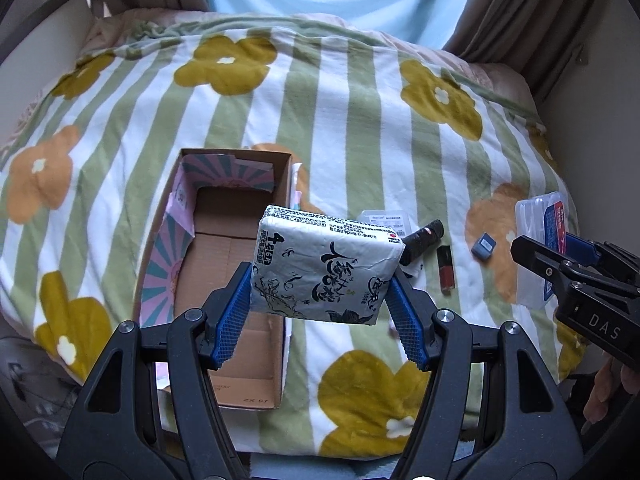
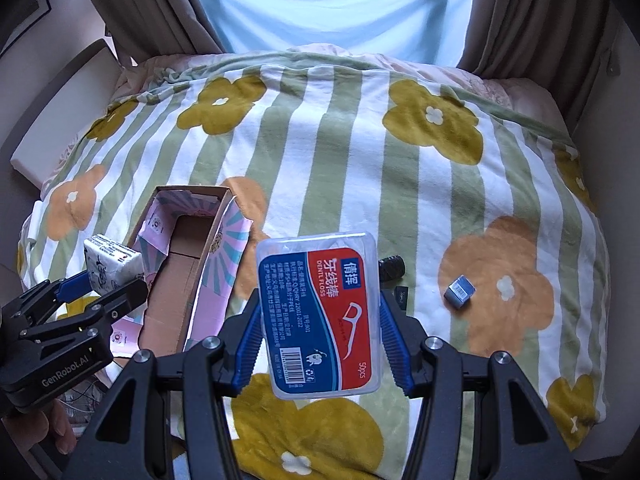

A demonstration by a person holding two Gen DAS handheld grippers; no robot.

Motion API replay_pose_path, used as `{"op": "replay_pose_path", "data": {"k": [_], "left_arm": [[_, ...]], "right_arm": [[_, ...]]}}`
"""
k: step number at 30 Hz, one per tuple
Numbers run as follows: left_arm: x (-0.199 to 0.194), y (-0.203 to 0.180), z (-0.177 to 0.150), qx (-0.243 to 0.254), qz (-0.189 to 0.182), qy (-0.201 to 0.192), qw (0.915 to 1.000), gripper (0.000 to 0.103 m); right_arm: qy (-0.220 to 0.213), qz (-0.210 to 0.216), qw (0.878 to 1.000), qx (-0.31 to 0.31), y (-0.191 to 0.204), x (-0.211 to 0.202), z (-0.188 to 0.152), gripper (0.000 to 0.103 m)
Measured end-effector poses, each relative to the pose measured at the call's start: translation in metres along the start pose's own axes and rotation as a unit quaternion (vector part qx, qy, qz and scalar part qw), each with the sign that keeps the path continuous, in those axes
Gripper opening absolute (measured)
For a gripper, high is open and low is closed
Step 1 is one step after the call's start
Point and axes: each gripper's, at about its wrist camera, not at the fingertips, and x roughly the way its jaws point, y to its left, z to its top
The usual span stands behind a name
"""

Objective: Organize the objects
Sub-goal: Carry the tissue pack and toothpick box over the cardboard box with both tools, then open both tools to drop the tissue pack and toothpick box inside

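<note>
1. The tissue pack (image 1: 326, 270) hangs above the blanket (image 1: 360, 128), over the right wall of the empty cardboard box (image 1: 224, 280), clamped by the left gripper (image 1: 320, 312).
2. Its long axis runs across the jaws, tilted down rightward.
3. The right gripper (image 2: 320, 328) clamps the floss case (image 2: 320, 312), long axis pointing forward.
4. To place well, shift the pack leftward, align it lengthwise with the box, lower, then release.

- Bed ahead of me, covered by a striped blanket (image 1: 360, 128) in green and white with mustard and orange flowers.
- Brown curtains (image 2: 132, 12) hang beyond the bed, either side of a pale blue panel (image 2: 332, 4).
- White board (image 2: 64, 120) leans at far left.
</note>
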Motion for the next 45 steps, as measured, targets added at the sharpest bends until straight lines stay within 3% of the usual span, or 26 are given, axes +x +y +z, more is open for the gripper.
{"op": "replay_pose_path", "data": {"k": [11, 25, 35, 45], "left_arm": [[-0.004, 0.076, -0.013, -0.112, 0.05, 0.002, 0.9925, 0.062], [0.058, 0.142, -0.046, -0.246, 0.087, 0.06, 0.9636, 0.062], [0.128, 0.149, -0.062, -0.282, 0.084, 0.101, 0.9503, 0.062], [0.183, 0.144, -0.077, -0.285, 0.081, 0.127, 0.9466, 0.062]], "right_arm": [[0.008, 0.049, 0.993, -0.111, 0.075, 0.027, 0.038, 0.051], [0.066, 0.104, 0.962, -0.245, 0.174, 0.127, 0.08, 0.051], [0.117, 0.111, 0.935, -0.315, 0.219, 0.215, 0.077, 0.051], [0.152, 0.124, 0.907, -0.374, 0.243, 0.279, 0.046, 0.051]]}}
